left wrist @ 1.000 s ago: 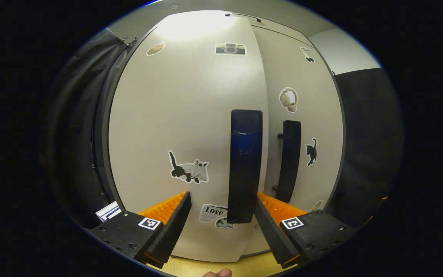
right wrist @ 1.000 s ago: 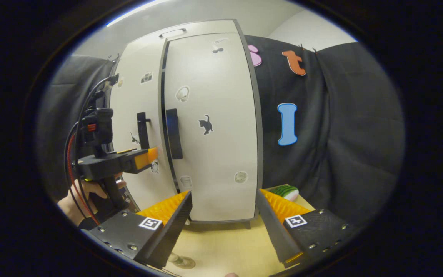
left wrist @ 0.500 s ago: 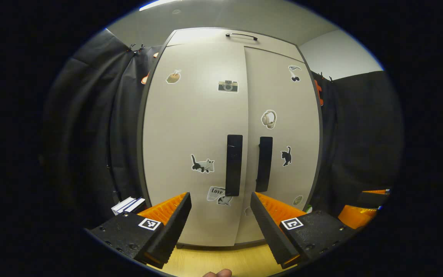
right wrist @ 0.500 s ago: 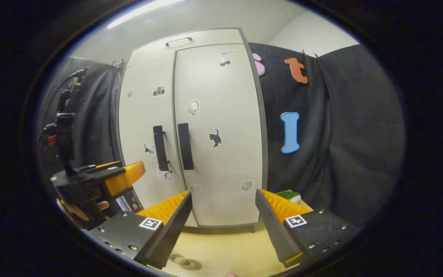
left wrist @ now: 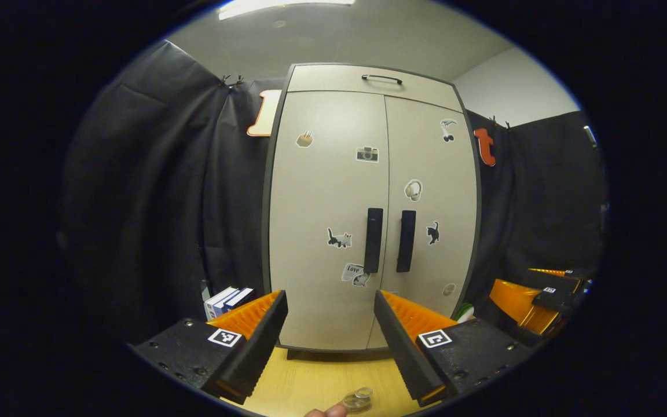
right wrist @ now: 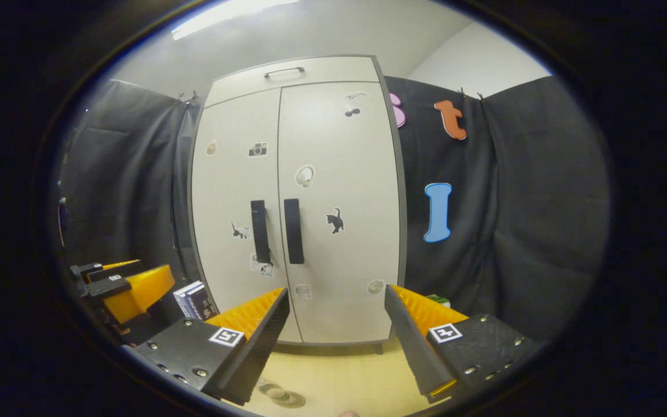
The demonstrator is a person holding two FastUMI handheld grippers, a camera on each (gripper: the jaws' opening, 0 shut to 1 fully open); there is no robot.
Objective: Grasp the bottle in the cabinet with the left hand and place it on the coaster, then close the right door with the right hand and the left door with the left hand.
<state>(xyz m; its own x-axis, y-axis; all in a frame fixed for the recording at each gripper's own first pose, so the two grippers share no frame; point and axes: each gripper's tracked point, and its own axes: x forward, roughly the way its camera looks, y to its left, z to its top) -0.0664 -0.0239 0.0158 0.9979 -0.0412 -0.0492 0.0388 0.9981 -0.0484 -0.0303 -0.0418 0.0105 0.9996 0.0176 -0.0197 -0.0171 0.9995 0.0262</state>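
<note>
The grey cabinet (left wrist: 333, 191) (right wrist: 333, 174) stands with both doors flush, and its two black handles (left wrist: 390, 240) (right wrist: 277, 231) sit side by side. At the bottom edge of both views, the top of a clear bottle (left wrist: 358, 399) (right wrist: 278, 394) shows from above, seemingly on a round coaster on the table. My left gripper (left wrist: 329, 293) is open and empty, well back from the doors. My right gripper (right wrist: 336, 289) is also open and empty. Each gripper appears at the side of the other's view: the right gripper (left wrist: 542, 292) and the left gripper (right wrist: 128, 284).
Small books (left wrist: 226, 300) (right wrist: 191, 296) stand to the left of the cabinet's foot. A green object (left wrist: 464, 311) (right wrist: 438, 299) lies to its right. The wooden table (left wrist: 310, 382) (right wrist: 339, 376) runs in front of the cabinet. Black cloth hangs on both sides.
My left gripper has drawn back from the left door's handle. The right gripper has backed away too, so the whole cabinet and the bottle now show.
</note>
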